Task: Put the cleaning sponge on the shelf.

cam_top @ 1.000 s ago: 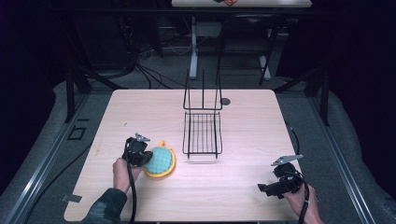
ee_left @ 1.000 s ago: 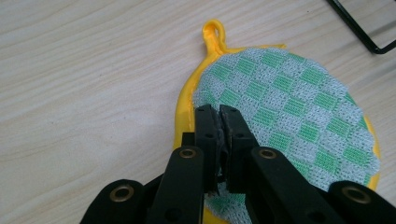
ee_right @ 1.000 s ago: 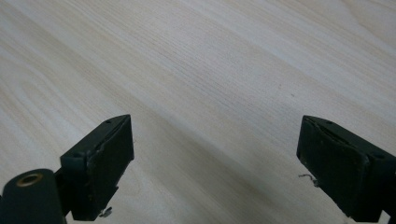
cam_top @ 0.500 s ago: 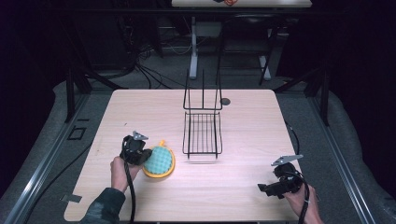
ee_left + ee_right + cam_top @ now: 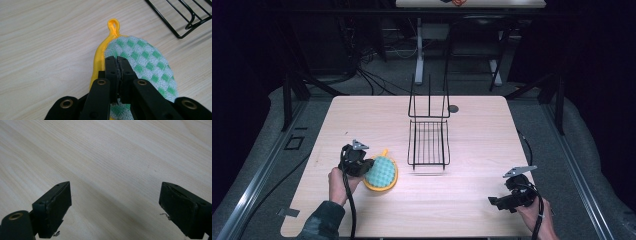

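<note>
A round pot holder [image 5: 382, 173], green-and-white checked with a yellow rim and a yellow loop, lies on the wooden table [image 5: 472, 120] at the front left. My left gripper [image 5: 363, 167] is shut on its near edge. In the left gripper view the jaws [image 5: 117, 60] pinch the checked fabric of the pot holder [image 5: 145, 60], whose loop points away from me. My right gripper [image 5: 496, 202] rests low at the front right and is open. The right gripper view has its jaws [image 5: 115, 202] wide apart over bare wood.
A black wire rack [image 5: 428, 142] with an upright back stands at the table's middle, just right of the pot holder; its corner [image 5: 185, 17] is near the loop. A small dark disc [image 5: 454, 108] lies behind it. Cables trail from both grippers.
My left gripper has edged slightly to the left with the pot holder's edge in it. The right gripper has stayed in place.
</note>
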